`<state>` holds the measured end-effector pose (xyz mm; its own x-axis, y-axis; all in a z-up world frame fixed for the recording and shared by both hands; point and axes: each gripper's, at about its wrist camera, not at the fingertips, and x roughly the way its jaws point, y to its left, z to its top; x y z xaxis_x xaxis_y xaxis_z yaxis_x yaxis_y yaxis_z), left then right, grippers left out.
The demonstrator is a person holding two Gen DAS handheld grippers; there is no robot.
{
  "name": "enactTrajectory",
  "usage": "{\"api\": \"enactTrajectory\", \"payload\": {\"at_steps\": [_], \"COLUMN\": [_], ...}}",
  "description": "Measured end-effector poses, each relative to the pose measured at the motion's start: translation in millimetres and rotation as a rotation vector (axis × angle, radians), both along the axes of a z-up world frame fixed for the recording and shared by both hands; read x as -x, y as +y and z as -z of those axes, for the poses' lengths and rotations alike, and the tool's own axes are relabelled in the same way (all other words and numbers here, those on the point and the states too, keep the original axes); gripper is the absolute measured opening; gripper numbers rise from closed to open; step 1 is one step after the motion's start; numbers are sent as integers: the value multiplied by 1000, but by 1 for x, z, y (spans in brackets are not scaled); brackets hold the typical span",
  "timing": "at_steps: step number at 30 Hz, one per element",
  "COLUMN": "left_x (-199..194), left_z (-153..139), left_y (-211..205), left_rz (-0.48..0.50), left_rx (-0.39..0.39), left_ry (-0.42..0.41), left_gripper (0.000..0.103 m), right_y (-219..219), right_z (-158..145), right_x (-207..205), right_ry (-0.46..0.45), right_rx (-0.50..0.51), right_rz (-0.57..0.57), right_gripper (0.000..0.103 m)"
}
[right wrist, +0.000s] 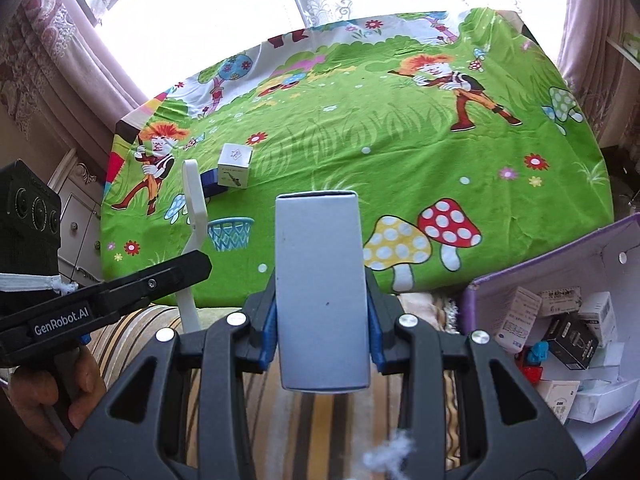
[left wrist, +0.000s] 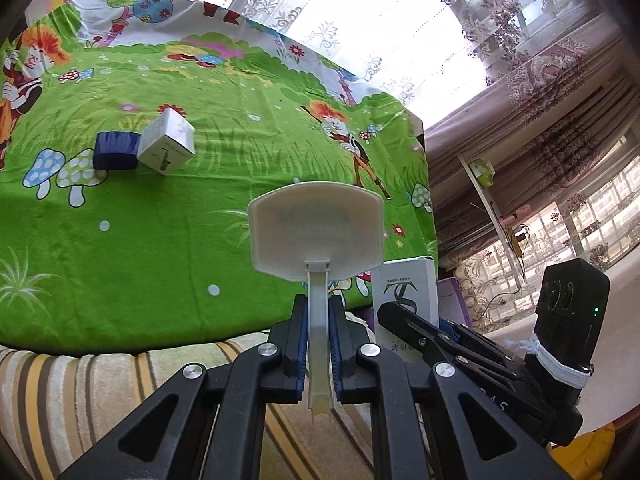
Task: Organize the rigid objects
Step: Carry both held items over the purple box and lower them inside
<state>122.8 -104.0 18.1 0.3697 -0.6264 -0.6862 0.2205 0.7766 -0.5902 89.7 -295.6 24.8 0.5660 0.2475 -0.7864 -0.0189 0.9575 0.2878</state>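
Here white box (right wrist: 322,292) clamped between right fingers (right wrist: 375,338) — upright.

"GenRobot.AI" stands in white letters on the black side of the left gripper (right wrist: 120,292). A large ornate "T" marks the white rectangular box (left wrist: 406,292); its smaller print is unreadable.

2 boxes (left wrist: 166,144) on cloth, 1 toy hoop (left wrist: 316,232), 1 held box (right wrist: 322,292).

The left gripper (left wrist: 319,340) points down at a slant, and its two fingers are squeezed tight together. The right gripper (right wrist: 322,320) points down too, with its fingers a little way apart. A hand (right wrist: 44,392) holds the left gripper's handle.
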Motion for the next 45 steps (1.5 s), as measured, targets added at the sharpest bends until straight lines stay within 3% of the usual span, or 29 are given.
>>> {"api": "enactTrajectory", "payload": {"at_steps": [10,17,24,31,34,36,38,45], "left_x": [10,19,21,15,9,7,7,14], "left_z": [2,9,18,34,43,48,51,45], "left_y": [-71,-124,-166,-192,-196,-195,-191,-181], "left_rz": [149,242,290,288,274,251,235,231], "left_rx": [25,48,37,-29,-78,-108,-103,-74], "left_ry": [25,87,135,168,190,210,219,184], "left_gripper": [10,10,10,11,14,30,38,44], "right_y": [-107,-172,-212,-234,-238,-240,-242,-245], "right_z": [-4,-1,2,2,3,3,3,6], "right_x": [33,59,77,86,87,89,89,88], "right_ry": [-2,11,19,18,19,18,19,32], "right_rx": [16,37,52,52,53,55,59,75], "right_rz": [210,351,435,482,492,494,497,507], "right_gripper": [40,40,40,40,40,40,40,40]}}
